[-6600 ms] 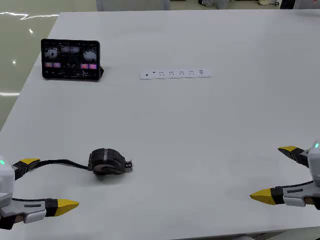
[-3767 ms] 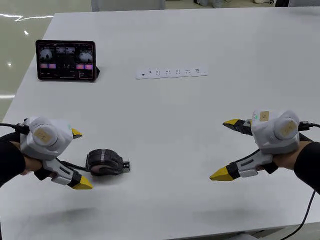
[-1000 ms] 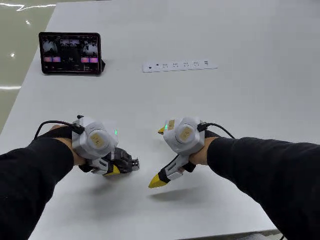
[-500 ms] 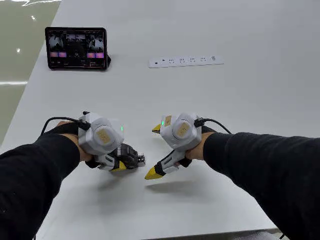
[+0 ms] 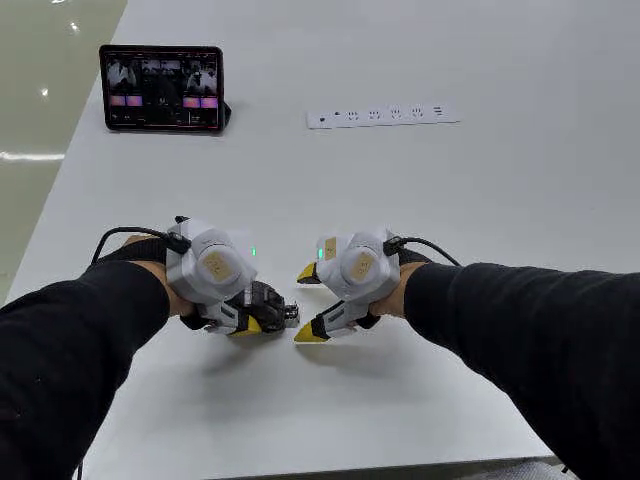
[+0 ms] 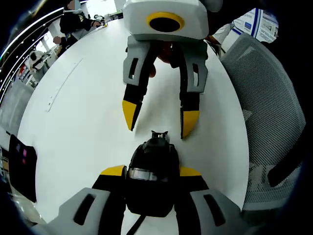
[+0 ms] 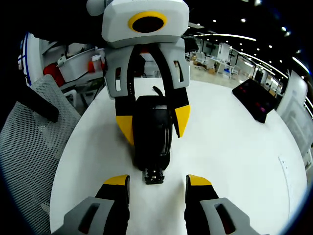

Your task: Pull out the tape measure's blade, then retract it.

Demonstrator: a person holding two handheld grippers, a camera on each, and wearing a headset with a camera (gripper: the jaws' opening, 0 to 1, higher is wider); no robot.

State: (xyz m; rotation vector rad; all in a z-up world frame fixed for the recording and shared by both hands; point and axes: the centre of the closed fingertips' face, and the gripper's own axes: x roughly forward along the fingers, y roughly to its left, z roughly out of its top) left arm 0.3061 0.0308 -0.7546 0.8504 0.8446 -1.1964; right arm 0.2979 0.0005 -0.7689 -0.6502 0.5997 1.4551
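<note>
At the near edge of the white table (image 5: 450, 180), my left gripper (image 6: 151, 171) clamps the black round tape measure (image 7: 152, 129) steady so my right gripper (image 7: 156, 180), jaws apart around its metal end hook (image 6: 159, 134), can pull

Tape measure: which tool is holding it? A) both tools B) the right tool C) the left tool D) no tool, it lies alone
C: the left tool is shut on the tape measure, gripping its black case, while the right tool is open with its jaws apart.
</note>
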